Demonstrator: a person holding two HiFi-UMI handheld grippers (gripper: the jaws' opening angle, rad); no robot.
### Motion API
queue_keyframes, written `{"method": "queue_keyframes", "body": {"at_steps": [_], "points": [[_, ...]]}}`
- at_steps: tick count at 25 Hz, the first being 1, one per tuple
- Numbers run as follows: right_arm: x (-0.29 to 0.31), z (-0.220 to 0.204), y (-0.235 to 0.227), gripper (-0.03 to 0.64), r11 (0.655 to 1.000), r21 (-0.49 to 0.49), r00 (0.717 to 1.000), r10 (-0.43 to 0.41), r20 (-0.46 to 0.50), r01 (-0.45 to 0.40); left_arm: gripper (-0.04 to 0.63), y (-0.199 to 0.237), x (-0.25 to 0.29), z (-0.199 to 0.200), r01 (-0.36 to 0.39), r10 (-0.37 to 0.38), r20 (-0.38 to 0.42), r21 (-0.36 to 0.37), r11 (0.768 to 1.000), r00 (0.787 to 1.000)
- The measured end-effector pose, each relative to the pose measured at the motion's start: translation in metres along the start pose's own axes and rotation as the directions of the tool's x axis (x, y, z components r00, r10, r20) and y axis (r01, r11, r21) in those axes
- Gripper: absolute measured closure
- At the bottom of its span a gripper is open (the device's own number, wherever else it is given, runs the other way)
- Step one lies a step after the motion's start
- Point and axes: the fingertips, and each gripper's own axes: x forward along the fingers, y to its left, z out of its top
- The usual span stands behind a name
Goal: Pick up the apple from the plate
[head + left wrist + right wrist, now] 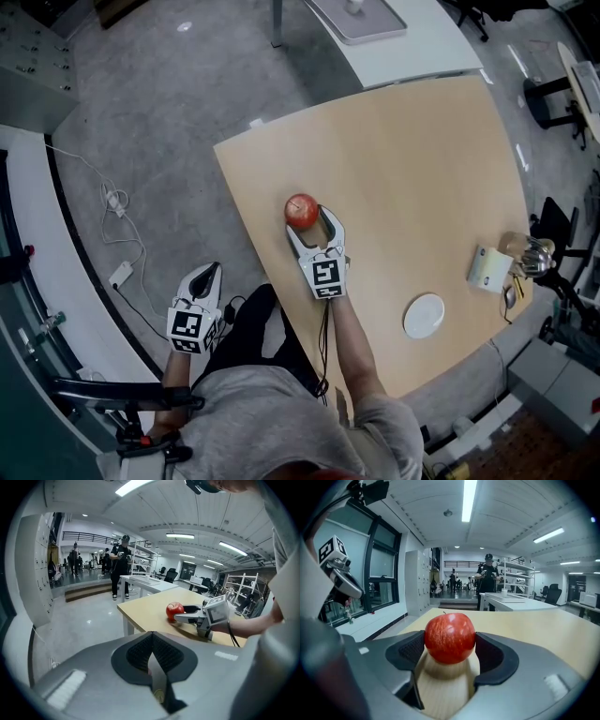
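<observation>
Nearest, off the table's left edge, the left gripper (208, 274) hangs closed and empty. The round white plate (424, 316), near right on the tan wooden table (422, 169), holds nothing. Farther left, the right gripper (312, 225) clasps the shiny red apple (301, 211) in wide jaws at the tabletop. The pickup seems done; next it needs a steady hold.
</observation>
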Motion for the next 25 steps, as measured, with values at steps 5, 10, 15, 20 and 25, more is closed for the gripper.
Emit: {"method": "queue_keyframes", "body": {"at_steps": [5, 10, 15, 20, 25], "points": [[0.0, -0.001, -0.004, 0.27, 1.0, 0.025, 1.0, -0.003, 0.0, 0.003, 0.575, 0.0, 0.003, 0.001, 0.002, -0.002, -0.003, -0.002, 1.0, 1.0], [0.0, -0.004, -0.004, 0.267, 0.999, 0.037, 1.0, -0.016, -0.019, 0.017, 0.575, -0.005, 0.005, 0.005, 0.015, -0.015, 0.005, 0.0, 1.0, 1.0], [-0.002, -0.01, -0.004, 0.233, 0.999, 0.035, 0.999, -0.011, -0.042, 0.013, 0.575, -0.007, 0.007, 0.006, 0.026, -0.026, 0.011, 0.004, 1.0, 1.0], [-0.005, -0.011, -0.007, 0.227, 0.999, 0.035, 0.999, -0.025, -0.048, 0.027, 0.575, -0.008, 0.006, 0.008, 0.032, -0.032, 0.022, 0.008, 0.999, 0.999], [-0.013, -0.006, -0.012, 0.226, 0.999, 0.029, 0.998, -0.043, -0.046, 0.044, 0.575, -0.013, 0.0, 0.012, 0.04, -0.04, 0.036, 0.017, 0.999, 0.999]]}}
